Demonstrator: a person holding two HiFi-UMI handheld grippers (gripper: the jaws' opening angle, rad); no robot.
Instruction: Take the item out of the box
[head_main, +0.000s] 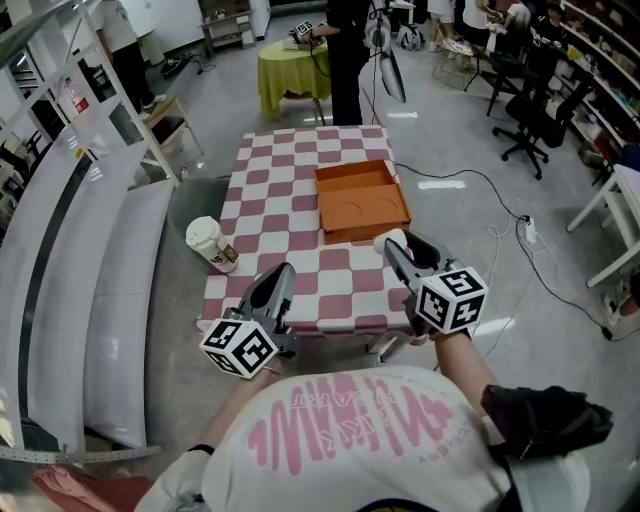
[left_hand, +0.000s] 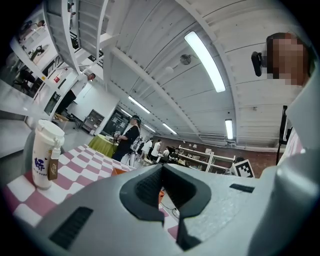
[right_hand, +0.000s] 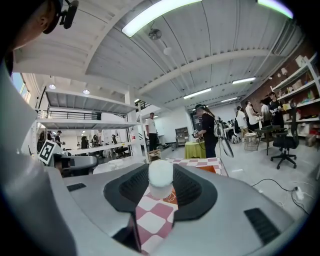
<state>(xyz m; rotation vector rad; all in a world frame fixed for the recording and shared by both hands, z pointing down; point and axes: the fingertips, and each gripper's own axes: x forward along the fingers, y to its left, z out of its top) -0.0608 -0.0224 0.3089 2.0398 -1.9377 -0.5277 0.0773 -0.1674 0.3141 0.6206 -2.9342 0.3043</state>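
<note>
The right tongs are clamped on a small white cylinder-shaped item, which stands upright between the tips. The left tongs are drawn together at the tips and carry nothing. From where I stand, the person holds both out in front of the chest, reaching roughly level over the near edge of the pink-and-white checked surface, the marker cubes toward the body. The right forearm stretches forward and bare from a white T-shirt, and that tool points a touch downward. The left hand is hidden under its cube.

The white item is out of the box, held just beside the near right corner of the orange cardboard box. The box lies open on the right half of the surface, a shallow tray with a round imprint in its floor. A lidded paper drink cup stands upright at the left edge, well apart from the box and to the far left of the left tongs.
</note>
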